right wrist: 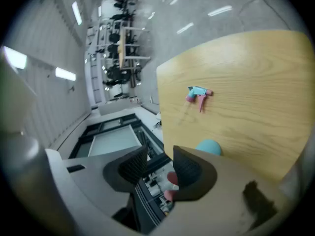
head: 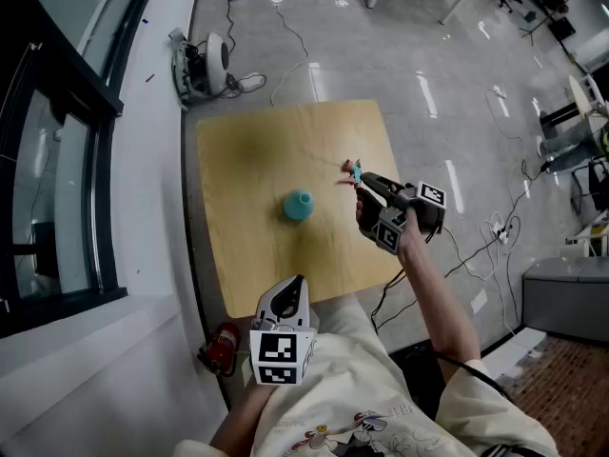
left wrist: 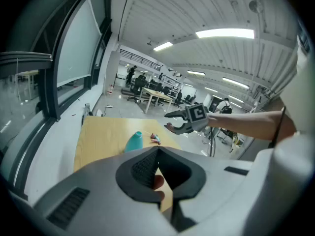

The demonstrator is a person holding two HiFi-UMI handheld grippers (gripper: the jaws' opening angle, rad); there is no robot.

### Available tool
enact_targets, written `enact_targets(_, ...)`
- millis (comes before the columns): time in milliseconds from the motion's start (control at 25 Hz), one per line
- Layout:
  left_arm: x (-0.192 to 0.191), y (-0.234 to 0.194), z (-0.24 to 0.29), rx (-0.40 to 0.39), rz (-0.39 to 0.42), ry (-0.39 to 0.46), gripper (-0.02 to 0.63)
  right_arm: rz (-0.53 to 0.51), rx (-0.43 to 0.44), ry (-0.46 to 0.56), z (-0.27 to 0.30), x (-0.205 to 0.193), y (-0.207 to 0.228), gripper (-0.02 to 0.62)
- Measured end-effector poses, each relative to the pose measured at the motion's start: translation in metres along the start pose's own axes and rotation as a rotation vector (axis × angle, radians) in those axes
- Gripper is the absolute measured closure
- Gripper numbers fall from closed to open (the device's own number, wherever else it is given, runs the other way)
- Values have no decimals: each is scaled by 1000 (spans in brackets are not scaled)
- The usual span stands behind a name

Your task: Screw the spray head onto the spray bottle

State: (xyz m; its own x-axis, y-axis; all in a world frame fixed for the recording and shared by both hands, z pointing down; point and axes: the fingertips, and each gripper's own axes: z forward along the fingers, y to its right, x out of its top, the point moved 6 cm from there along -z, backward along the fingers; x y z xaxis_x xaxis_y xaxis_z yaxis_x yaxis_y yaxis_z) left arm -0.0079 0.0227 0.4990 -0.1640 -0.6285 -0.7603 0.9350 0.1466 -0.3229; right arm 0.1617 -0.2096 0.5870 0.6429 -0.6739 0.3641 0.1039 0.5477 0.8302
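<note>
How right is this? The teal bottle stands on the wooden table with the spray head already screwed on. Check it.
The spray head is not screwed on: it lies on the wooden table, apart from the teal bottle, which does stand there. The head view shows this.

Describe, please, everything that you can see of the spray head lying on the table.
The spray head is small and plastic-looking, teal with a pink trigger and nozzle tip. It lies on its side on the wooden table, detached, apart from the teal bottle. Only the tabletop touches it; the right hand-held gripper hovers close, jaws apart and empty.
</note>
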Motion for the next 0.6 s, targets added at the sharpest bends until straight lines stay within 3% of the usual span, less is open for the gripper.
enact_targets(240, -7, -20, 7, 74, -54, -28, 600, 239, -192, 170, 67, 68, 34, 431)
enact_targets(440, -7, -34, 19, 135, -116, -59, 600, 440, -221, 253, 101, 103, 53, 431)
enact_targets(600, -1, -40, 30, 166, -152, -81, 600, 545, -268, 301, 118, 118, 60, 432)
